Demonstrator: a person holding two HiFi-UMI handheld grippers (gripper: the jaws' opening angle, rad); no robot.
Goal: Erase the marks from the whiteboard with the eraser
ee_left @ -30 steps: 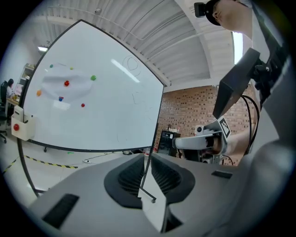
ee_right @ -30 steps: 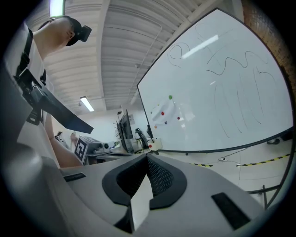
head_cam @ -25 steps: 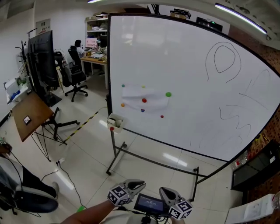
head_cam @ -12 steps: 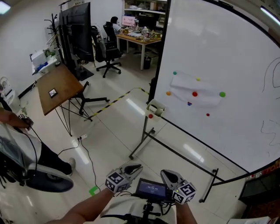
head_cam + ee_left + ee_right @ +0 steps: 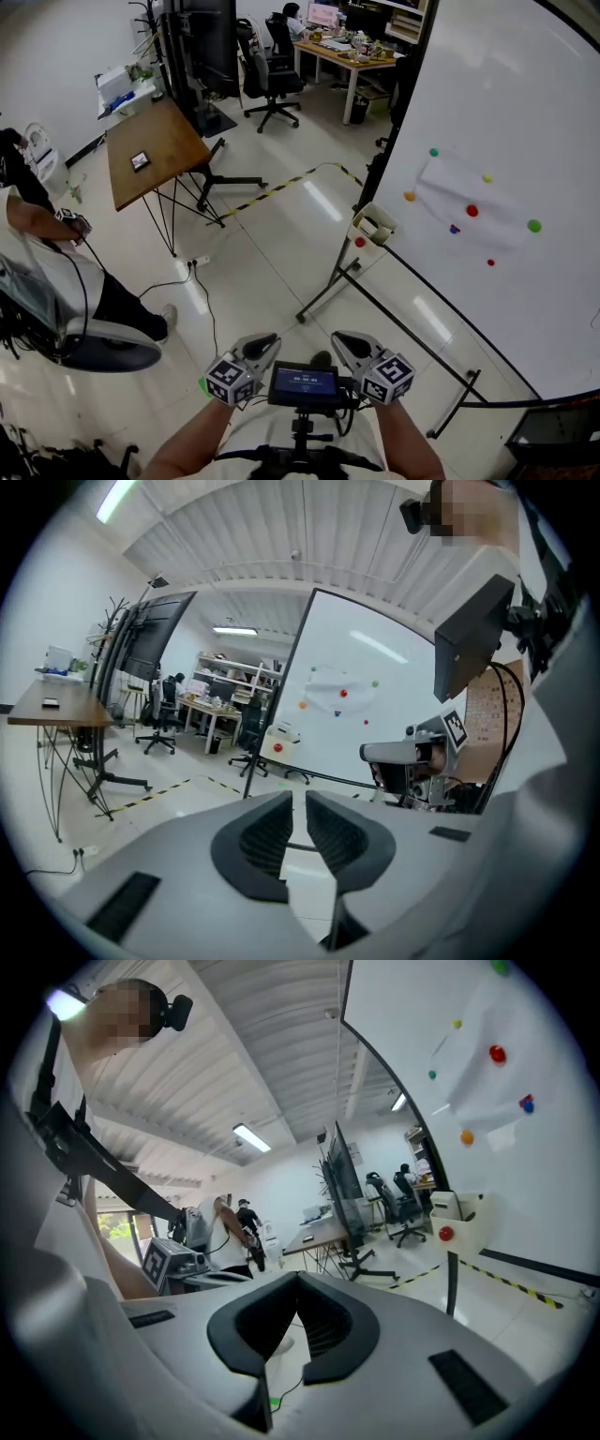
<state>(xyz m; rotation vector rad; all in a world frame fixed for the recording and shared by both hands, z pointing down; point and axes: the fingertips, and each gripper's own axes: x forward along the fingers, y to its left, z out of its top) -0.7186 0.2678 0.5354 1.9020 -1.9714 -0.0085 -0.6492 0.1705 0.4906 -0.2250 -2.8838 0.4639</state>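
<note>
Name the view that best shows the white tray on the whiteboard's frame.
Head view: it looks down into the white tray. The right gripper view shows only its side; the left gripper view shows it small and far.

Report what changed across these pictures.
The person turned left: the whiteboard slid from the middle of the head view to its right edge, and the wooden table came further in. The left gripper and right gripper stayed low, shut and empty.

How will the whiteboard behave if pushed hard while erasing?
The whiteboard is a big panel on thin metal legs, so it will probably sway under a firm push. Wheels can't be made out; with them it might creep back.
</note>
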